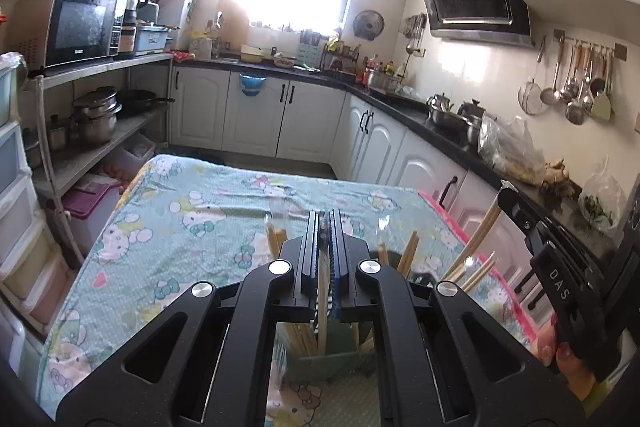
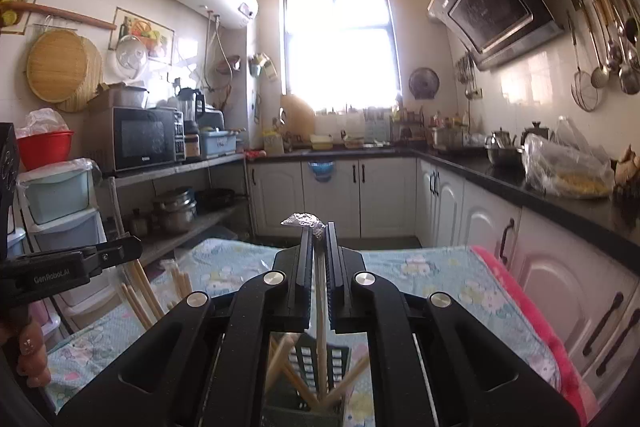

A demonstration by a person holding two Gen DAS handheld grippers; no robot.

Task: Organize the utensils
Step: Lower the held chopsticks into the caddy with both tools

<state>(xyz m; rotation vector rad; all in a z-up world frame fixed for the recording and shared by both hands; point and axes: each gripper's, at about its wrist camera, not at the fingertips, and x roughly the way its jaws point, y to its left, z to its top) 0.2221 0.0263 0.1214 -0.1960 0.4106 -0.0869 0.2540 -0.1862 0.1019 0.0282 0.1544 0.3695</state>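
Observation:
A dark slotted utensil holder (image 2: 320,383) stands on the table with several wooden chopsticks (image 1: 408,259) leaning in it; it shows low in both wrist views, partly hidden by the grippers. My right gripper (image 2: 319,233) is shut on a thin wooden stick (image 2: 320,307) with a foil-wrapped top (image 2: 304,221), held upright above the holder. My left gripper (image 1: 325,223) is closed over the holder; something thin and pale shows between its fingers, but I cannot tell if it is gripped. The right gripper's body (image 1: 560,267) appears at the right of the left wrist view.
The table wears a teal cartoon-print cloth (image 1: 192,211) with a pink edge (image 2: 520,299). White cabinets and a black counter (image 1: 440,131) run along the right. A shelf with a microwave (image 1: 80,23) and pots stands left. Plastic drawers (image 2: 60,211) are near left.

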